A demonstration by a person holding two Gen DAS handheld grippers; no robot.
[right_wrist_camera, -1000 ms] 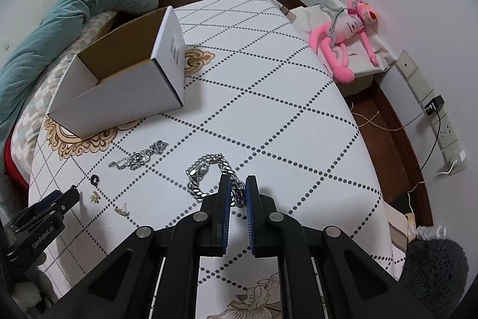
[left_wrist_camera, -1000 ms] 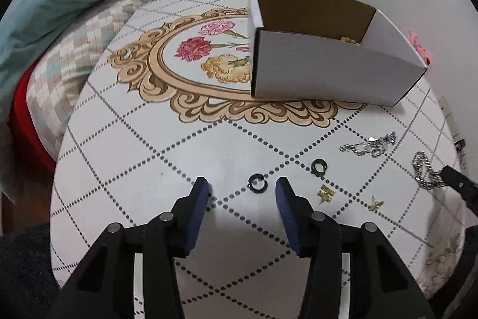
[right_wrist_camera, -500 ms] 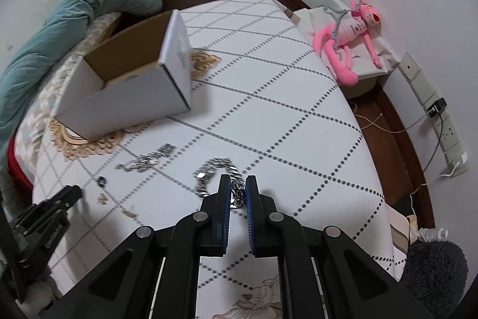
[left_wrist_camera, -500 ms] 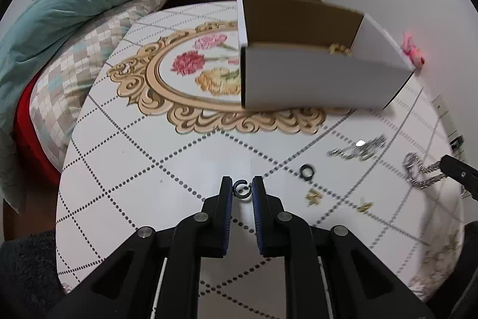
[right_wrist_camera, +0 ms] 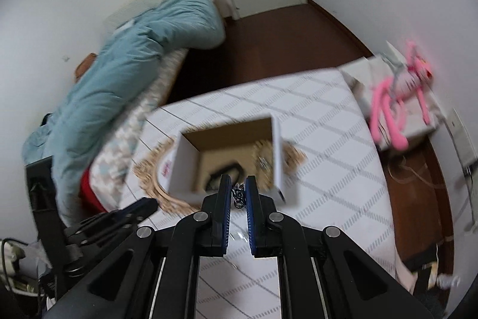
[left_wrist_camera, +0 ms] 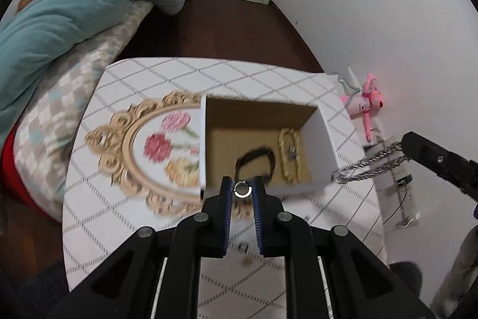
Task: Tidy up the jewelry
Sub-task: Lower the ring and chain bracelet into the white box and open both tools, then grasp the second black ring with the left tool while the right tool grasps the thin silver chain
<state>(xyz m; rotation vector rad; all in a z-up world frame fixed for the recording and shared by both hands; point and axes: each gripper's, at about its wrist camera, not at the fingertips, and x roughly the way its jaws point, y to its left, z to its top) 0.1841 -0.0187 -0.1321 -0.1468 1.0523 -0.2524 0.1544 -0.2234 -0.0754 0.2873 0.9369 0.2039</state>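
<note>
My left gripper (left_wrist_camera: 242,189) is shut on a small black ring (left_wrist_camera: 242,189) and holds it high above the near wall of the open white cardboard box (left_wrist_camera: 324,136). Inside the box lie a black band (left_wrist_camera: 257,159) and a gold bracelet (left_wrist_camera: 289,154). My right gripper (right_wrist_camera: 238,189) is shut on a silver chain bracelet (right_wrist_camera: 238,196), which hangs from its tips above the box (right_wrist_camera: 185,166). In the left wrist view the chain (left_wrist_camera: 370,165) dangles from the right gripper at the box's right side.
The box stands on a round white table (left_wrist_camera: 134,229) with a gold floral medallion (left_wrist_camera: 134,151). Small gold pieces (left_wrist_camera: 246,260) lie on the table below my left gripper. A bed with a teal duvet (left_wrist_camera: 74,11) is to the left. A pink plush toy (right_wrist_camera: 400,91) lies to the right.
Both grippers have lifted high off the table and moved over the box, the left with the black ring it closed on, the right with the silver chain.
</note>
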